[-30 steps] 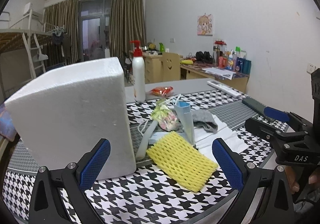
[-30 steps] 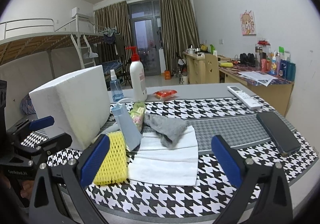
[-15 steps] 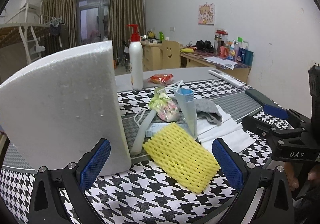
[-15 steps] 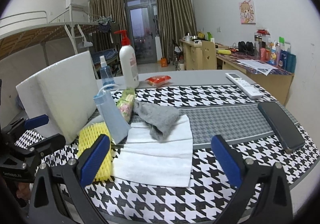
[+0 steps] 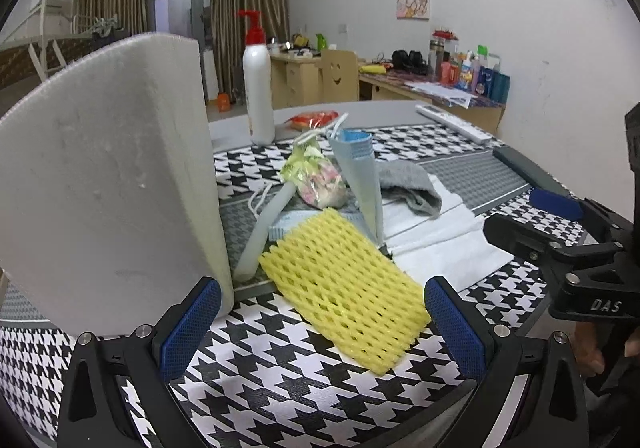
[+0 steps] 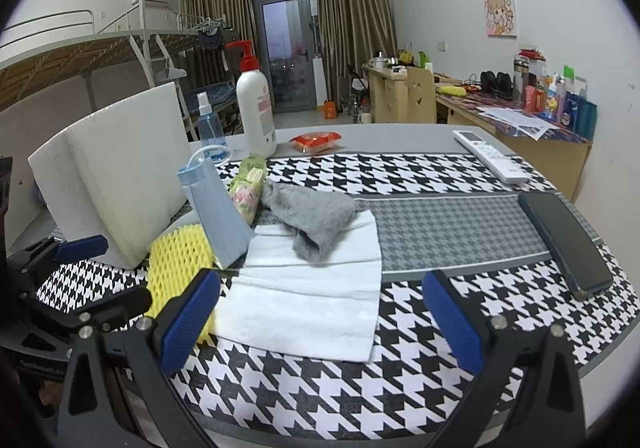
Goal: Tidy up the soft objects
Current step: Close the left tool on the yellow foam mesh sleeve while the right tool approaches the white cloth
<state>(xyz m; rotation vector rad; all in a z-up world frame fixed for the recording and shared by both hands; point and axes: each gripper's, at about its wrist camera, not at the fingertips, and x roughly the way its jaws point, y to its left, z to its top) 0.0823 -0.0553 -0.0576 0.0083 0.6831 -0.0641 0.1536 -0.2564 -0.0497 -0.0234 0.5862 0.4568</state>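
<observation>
Left wrist: left gripper fingers wide, empty, lined up on yellow foam net near tabletop's front edge, beside white foam block, likely first pick.
Right wrist: right gripper wide, empty, facing white towel with grey sock on it; face mask leans upright.

Both my grippers look the same: matte black plastic arms with silver screw heads, and blue ribbed pads on the fingertips. My left gripper is like that, and so is my right gripper, which also has white "DAS" lettering on its side, seen from the left wrist
</observation>
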